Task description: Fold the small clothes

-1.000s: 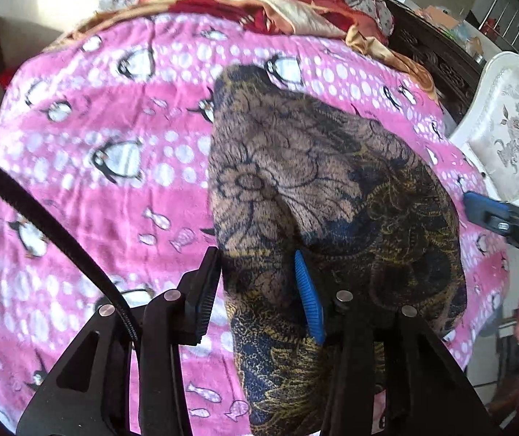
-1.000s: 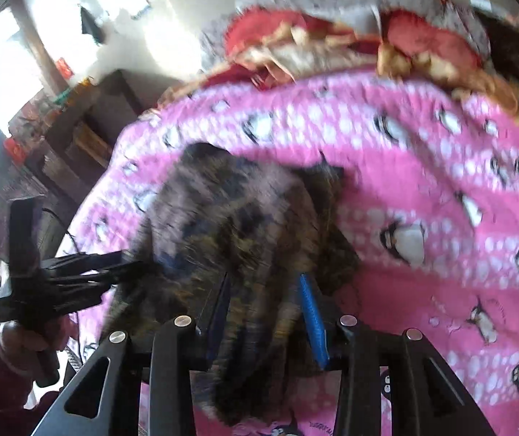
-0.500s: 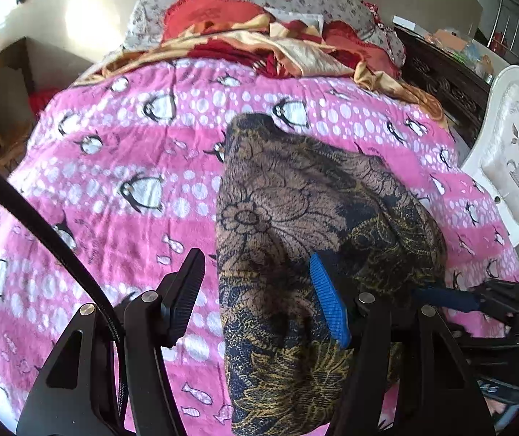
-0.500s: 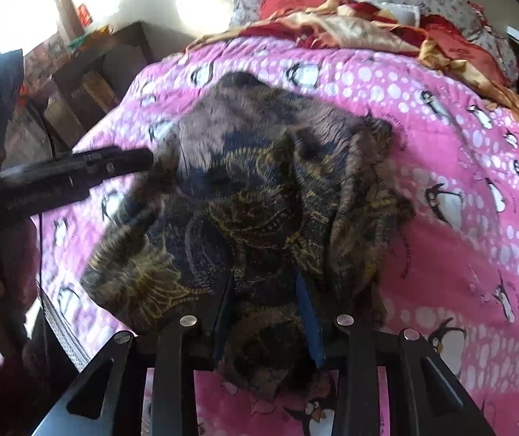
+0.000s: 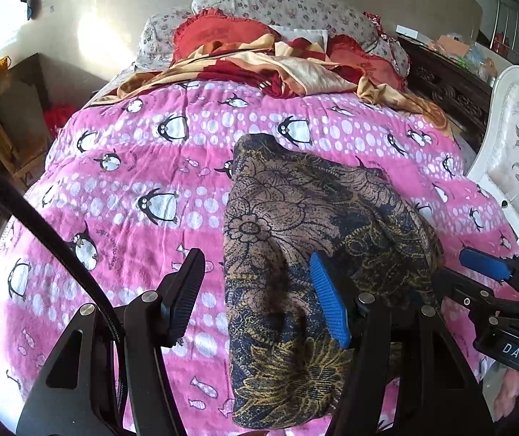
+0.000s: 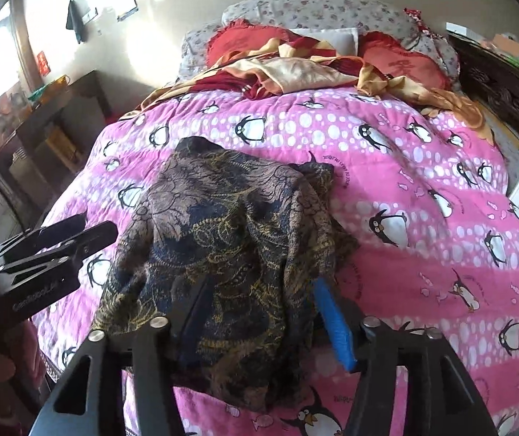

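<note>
Dark floral garment [image 5: 306, 254] laid folded over on the pink penguin blanket [image 5: 121, 189], both grippers let go.

It lies in a rough doubled heap near the bed's near edge; by my reading one fold is made, with smoothing and further folds left. The left gripper [image 5: 259, 301] stands apart over its near-left edge, pressing nothing. The right gripper [image 6: 263, 312] has its jaws opening, cloth between them but unclamped.

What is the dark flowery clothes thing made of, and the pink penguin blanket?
The dark flowery garment looks like thin woven cloth, probably cotton or rayon: matte, limp, and it drapes in soft folds. The pink penguin blanket looks like thick fleece or plush: its surface seems fuzzy and it puffs up softly. I can't be sure of the exact fibre for either.
</note>
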Tool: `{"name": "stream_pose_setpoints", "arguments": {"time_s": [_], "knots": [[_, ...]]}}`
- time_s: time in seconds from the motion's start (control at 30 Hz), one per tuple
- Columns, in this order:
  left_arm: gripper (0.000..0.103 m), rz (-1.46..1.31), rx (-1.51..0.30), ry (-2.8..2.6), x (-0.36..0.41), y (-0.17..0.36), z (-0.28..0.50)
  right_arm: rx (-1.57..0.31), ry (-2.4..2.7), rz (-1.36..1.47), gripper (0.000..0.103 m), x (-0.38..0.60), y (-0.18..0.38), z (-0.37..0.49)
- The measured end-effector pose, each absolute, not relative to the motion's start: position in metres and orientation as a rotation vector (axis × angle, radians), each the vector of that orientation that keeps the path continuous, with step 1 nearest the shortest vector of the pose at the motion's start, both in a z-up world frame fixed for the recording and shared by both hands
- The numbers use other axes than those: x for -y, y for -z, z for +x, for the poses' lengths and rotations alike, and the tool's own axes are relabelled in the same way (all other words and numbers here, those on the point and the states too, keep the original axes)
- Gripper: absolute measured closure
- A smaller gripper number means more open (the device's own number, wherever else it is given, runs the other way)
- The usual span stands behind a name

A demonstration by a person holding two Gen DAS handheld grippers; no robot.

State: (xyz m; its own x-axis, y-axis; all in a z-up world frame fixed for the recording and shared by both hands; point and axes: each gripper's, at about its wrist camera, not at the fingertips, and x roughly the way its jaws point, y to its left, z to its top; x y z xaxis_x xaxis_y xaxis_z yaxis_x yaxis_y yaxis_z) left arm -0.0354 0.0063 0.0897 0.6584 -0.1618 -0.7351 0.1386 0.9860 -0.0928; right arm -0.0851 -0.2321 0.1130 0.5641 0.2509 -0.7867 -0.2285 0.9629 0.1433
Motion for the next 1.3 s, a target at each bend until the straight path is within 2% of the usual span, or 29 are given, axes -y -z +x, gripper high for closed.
{"name": "stream_pose_setpoints", "arguments": {"time_s": [0.17, 0.37, 1.3], "knots": [[0.043, -0.046, -0.834, 0.17, -0.01, -0.09, -0.036, -0.919, -0.274, 0.015, 0.038, 0.228, -0.116, -0.085], [0.043, -0.044, -0.829, 0.157, -0.012, -0.089, -0.036, -0.916, -0.28, 0.013, 0.037, 0.222, -0.115, -0.083], [0.043, -0.039, -0.838, 0.139, -0.016, -0.085, -0.031, -0.945, -0.296, 0.012, 0.037, 0.211, -0.105, -0.075]]}}
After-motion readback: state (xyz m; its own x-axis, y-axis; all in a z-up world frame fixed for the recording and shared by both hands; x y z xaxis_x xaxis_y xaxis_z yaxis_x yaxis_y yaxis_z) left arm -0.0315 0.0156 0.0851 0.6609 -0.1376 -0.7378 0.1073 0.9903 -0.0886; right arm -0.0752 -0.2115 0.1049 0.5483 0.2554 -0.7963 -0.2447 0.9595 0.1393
